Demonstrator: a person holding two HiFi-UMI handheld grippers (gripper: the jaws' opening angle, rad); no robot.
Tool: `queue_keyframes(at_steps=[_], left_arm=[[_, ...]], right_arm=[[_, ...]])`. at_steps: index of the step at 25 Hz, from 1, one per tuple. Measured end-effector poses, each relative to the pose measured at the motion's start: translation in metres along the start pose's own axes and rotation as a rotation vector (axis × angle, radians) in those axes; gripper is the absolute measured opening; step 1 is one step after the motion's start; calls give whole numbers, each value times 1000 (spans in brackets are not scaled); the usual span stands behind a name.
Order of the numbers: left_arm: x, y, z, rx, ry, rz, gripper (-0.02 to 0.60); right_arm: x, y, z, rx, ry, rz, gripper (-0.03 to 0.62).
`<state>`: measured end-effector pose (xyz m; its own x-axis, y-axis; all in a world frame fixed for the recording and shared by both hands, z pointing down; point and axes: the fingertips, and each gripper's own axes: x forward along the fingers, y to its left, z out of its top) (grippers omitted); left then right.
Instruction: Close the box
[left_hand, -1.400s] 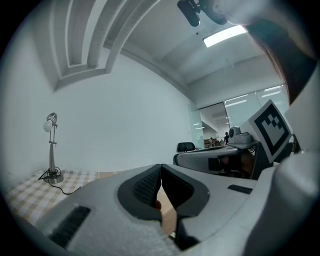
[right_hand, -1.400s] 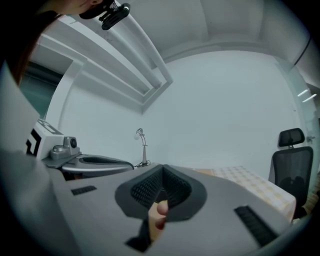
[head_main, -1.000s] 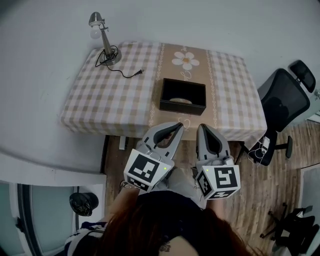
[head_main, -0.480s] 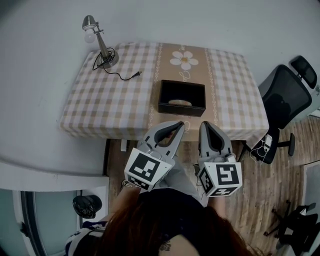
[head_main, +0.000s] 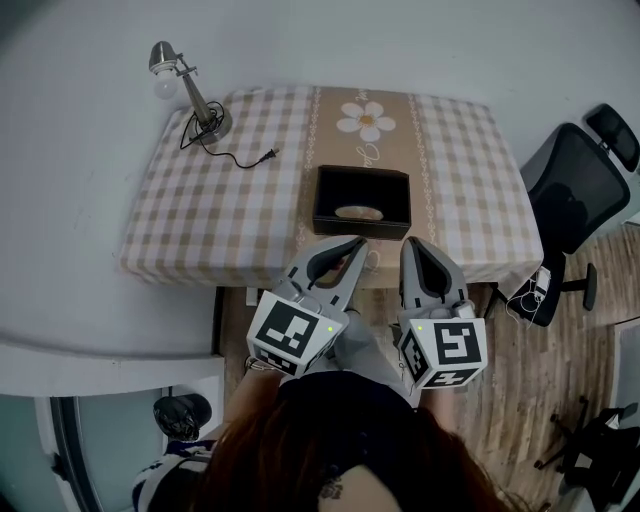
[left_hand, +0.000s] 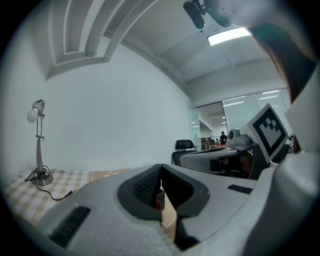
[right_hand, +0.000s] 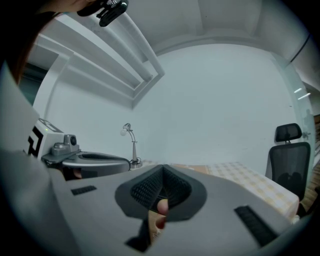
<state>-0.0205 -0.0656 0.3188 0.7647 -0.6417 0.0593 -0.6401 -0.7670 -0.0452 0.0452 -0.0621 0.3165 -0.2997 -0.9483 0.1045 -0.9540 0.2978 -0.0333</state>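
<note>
Pale obj (head_main: 360, 212) in box (head_main: 340, 229) too small to ID; person (head_main: 340, 450) cut off at btm edge.

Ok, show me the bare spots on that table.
Widest: the checked cloth right of the box, out to the edge by the chair. Also the near-left corner, below the cord. Crowded: far-left corner, lamp and cord.
</note>
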Motion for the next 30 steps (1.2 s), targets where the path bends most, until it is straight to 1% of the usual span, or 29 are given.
queue_keyframes(at_steps=[10, 15, 30], left_arm=[[20, 24, 0, -3, 26, 15, 21], [30, 37, -2, 11, 37, 20, 21], [60, 78, -12, -21, 81, 47, 21]], right_arm=[[26, -22, 5, -10, 9, -13, 17], [40, -29, 6, -19, 16, -12, 17], [87, -56, 0, -38, 57, -9, 17]])
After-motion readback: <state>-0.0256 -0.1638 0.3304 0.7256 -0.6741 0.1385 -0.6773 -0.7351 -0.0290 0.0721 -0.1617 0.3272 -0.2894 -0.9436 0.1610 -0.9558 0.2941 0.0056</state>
